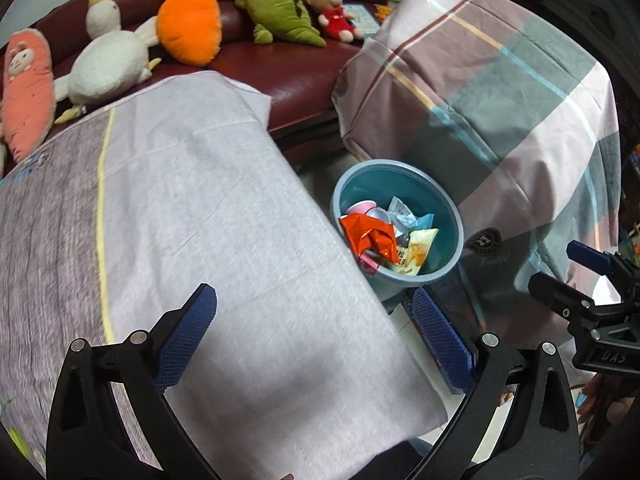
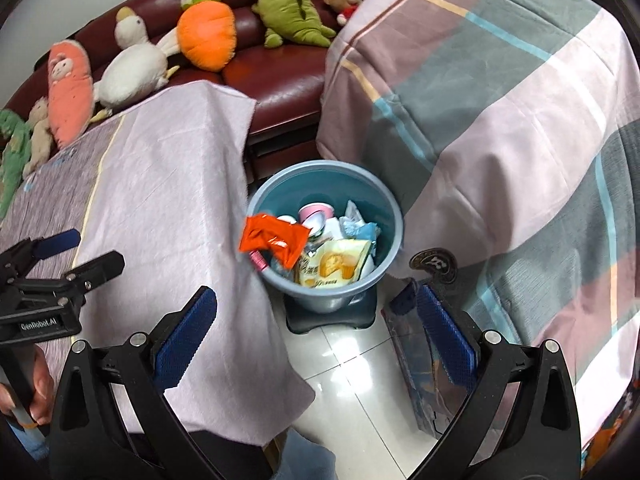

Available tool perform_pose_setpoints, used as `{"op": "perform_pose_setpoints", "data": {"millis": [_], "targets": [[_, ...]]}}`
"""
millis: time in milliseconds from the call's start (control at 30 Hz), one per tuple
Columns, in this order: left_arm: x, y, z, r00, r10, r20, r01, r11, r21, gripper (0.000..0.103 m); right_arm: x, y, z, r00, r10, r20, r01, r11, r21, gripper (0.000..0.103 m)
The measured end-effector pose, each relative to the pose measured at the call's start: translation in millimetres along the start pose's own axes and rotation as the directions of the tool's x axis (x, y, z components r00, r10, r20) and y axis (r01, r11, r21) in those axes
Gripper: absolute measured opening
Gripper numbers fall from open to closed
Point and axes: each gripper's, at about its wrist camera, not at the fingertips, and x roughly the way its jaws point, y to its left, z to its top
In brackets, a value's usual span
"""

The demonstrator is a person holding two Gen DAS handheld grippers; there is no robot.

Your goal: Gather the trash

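Both claws spread — empty, orange wrapper [image 2: 274, 239] atop blue bin [image 2: 390, 216]

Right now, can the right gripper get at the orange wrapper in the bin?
Probably yes: the right gripper is open, and the orange wrapper lies on top at the blue bin's rim with nothing over it.

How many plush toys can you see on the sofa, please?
7: green toy, beige doll, pink carrot, white duck, orange carrot rabbit, green dinosaur, teddy bear. Others may be hidden.
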Motion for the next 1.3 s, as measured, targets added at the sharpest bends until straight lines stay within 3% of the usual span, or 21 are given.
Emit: {"op": "perform_pose_setpoints", "data": {"millis": [533, 1300], "targets": [[-14.2, 8.1, -21.4, 0.999, 0.036, 0.007, -0.036, 0.999, -0.019, 0.099, -16.6, 20.4, -13.2, 0.999, 0.029, 0.043, -0.027, 0.999, -0.047, 0.096], [11.8, 2.8, -25.9, 0.995, 0.097, -0.017, -0.097, 0.995, -0.003, 0.099, 5.7, 12.3, -18.6, 0.999, 0.03, 0.013, -0.03, 0.999, -0.026, 0.096]]}}
